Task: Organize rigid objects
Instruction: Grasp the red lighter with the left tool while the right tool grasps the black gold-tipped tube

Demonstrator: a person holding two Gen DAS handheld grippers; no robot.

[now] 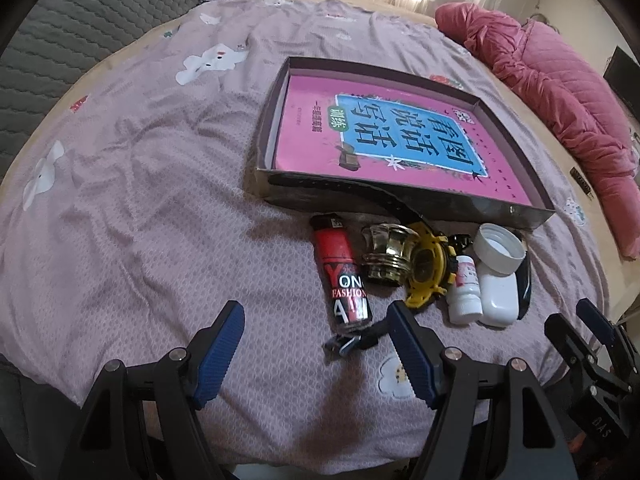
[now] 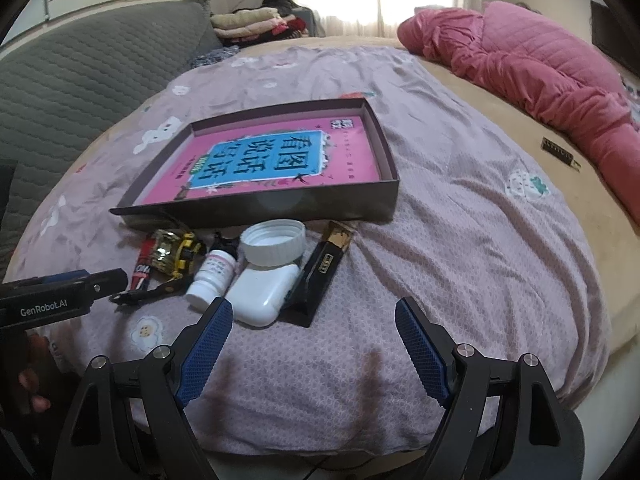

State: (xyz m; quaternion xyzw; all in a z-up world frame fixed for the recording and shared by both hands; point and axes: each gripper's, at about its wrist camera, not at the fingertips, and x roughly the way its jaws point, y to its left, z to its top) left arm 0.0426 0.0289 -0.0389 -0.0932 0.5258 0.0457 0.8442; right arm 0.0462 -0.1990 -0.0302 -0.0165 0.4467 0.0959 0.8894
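Both grippers hover above the near edge of the bed (image 2: 460, 240), jaws spread wide and holding nothing: left gripper (image 1: 316, 354); right gripper (image 2: 314, 354).

A shallow dark tray (image 1: 400, 200) lies mid-bed on the lilac sheet; a pink book (image 1: 400, 136) with a blue title panel lies flat inside it; the small objects form a row on the sheet just beside the tray's near wall.

Left wrist view: a red lighter (image 1: 340, 268) lies at the row's left end; next a gold faceted cap (image 1: 386, 254); then a yellow watch (image 1: 426, 266), its black strap running up against the tray wall; then a small white bottle (image 1: 464, 294), a white earbud case (image 1: 498, 296) and a white jar lid (image 1: 500, 248) resting partly on the case.

Right wrist view only: a long black and gold box (image 2: 324, 270) lies at the row's right end, touching the case; in the left view only a dark sliver of it shows behind the case.

In the right view the lighter and watch are crowded together and partly hidden behind the gold cap; the bottle's label text is illegible; a pink quilt (image 2: 540, 68) is bunched along the far right edge of the bed.
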